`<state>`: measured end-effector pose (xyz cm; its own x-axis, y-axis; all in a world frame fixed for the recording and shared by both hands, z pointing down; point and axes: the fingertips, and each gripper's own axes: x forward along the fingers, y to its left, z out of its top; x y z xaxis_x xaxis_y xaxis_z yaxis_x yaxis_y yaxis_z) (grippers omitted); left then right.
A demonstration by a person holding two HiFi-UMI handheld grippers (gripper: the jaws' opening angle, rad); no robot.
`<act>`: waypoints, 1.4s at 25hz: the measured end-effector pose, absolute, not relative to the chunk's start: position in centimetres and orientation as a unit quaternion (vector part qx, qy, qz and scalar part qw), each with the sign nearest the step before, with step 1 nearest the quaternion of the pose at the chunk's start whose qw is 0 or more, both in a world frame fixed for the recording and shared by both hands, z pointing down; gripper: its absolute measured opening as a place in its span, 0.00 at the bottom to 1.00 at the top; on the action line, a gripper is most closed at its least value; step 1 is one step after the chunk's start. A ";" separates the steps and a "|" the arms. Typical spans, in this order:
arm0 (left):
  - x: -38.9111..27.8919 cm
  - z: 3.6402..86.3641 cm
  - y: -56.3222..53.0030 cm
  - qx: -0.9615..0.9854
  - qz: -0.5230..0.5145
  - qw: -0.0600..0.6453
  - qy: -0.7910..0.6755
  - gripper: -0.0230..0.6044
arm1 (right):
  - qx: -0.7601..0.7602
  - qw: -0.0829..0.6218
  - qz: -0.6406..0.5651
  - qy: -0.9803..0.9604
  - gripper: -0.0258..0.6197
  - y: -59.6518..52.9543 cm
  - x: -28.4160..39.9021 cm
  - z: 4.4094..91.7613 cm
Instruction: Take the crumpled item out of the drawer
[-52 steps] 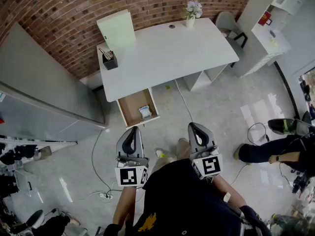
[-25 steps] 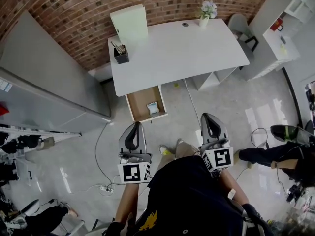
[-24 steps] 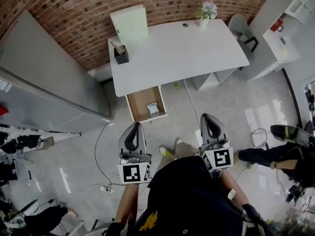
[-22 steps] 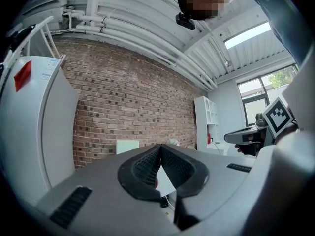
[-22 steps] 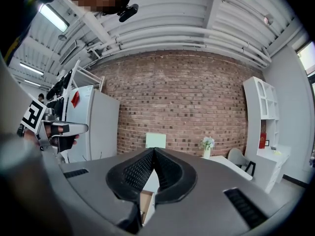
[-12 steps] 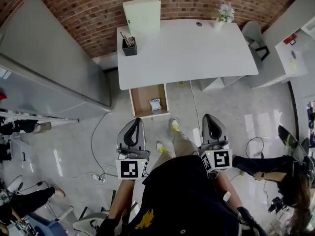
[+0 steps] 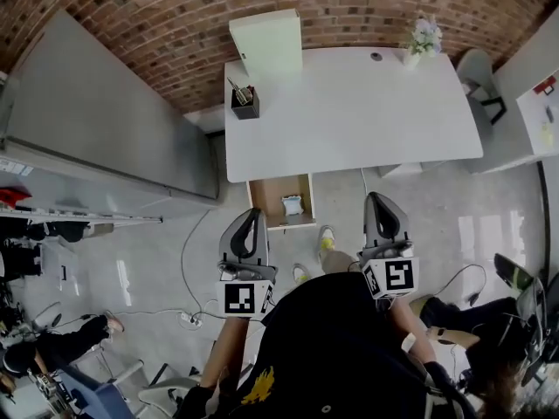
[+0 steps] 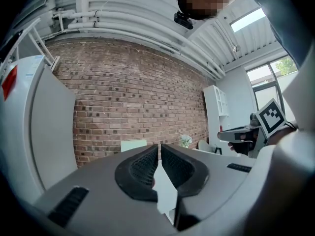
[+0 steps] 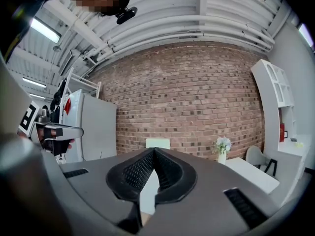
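Note:
Under the front left of the white desk point(image 7: 349, 112), a wooden drawer point(image 7: 265, 201) stands pulled out. A small white crumpled item point(image 7: 292, 205) lies inside it toward the right. Both grippers are held at waist height over the floor, pointing at the desk. My left gripper point(image 7: 252, 214) is shut and empty, just short of the drawer's front edge. My right gripper point(image 7: 376, 198) is also shut and empty, right of the drawer. In the left gripper view the jaws point(image 8: 159, 150) meet with nothing between them. The right gripper view shows the same point(image 9: 153, 152).
On the desk stand a black pen holder point(image 7: 245, 104), a pale green box point(image 7: 266, 38) and a flower vase point(image 7: 424, 35). A grey cabinet point(image 7: 113, 120) is to the left, a chair point(image 7: 479, 66) at far right. Cables and a power strip point(image 7: 192, 319) lie on the floor. People are at both lower corners.
The person has walked toward the desk, so the drawer now lies just ahead of the left gripper. Both grippers stay shut and empty.

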<state>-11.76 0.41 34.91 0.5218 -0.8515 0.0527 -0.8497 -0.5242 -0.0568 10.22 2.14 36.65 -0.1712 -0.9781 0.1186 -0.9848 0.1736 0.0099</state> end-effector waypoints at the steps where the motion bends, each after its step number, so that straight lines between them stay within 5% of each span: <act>1: -11.1 34.8 -0.5 -0.870 -0.039 0.012 0.492 0.08 | 0.639 0.046 0.037 -0.767 0.08 1.0 10.9 36.7; 3: -10.1 35.0 -2.2 -0.865 -0.051 0.021 0.499 0.29 | 0.635 0.042 0.038 -0.770 0.08 -1.2 12.2 36.8; 4: -9.5 35.1 -3.0 -0.864 -0.056 0.021 0.500 0.31 | 0.633 0.040 0.040 -0.772 0.08 -2.3 12.9 36.8; 8: -7.0 36.6 -4.8 -0.862 -0.091 0.017 0.498 0.63 | 0.626 0.034 0.059 -0.777 0.08 -5.5 15.8 38.0; 19: -5.1 45.8 -6.4 -0.844 -0.157 -0.088 0.505 0.64 | 0.584 0.070 0.106 -0.802 0.08 -9.5 17.0 44.0; 35: -5.5 78.5 -6.2 -0.830 -0.345 -0.231 0.373 0.64 | 0.522 0.180 0.182 -0.813 0.08 -9.3 10.4 62.1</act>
<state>-5.48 -6.16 78.47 0.4834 -0.4592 0.7453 -0.7782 -0.6153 0.1256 10.39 -9.31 62.08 -0.3897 -0.7840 0.4832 -0.9151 0.3884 -0.1079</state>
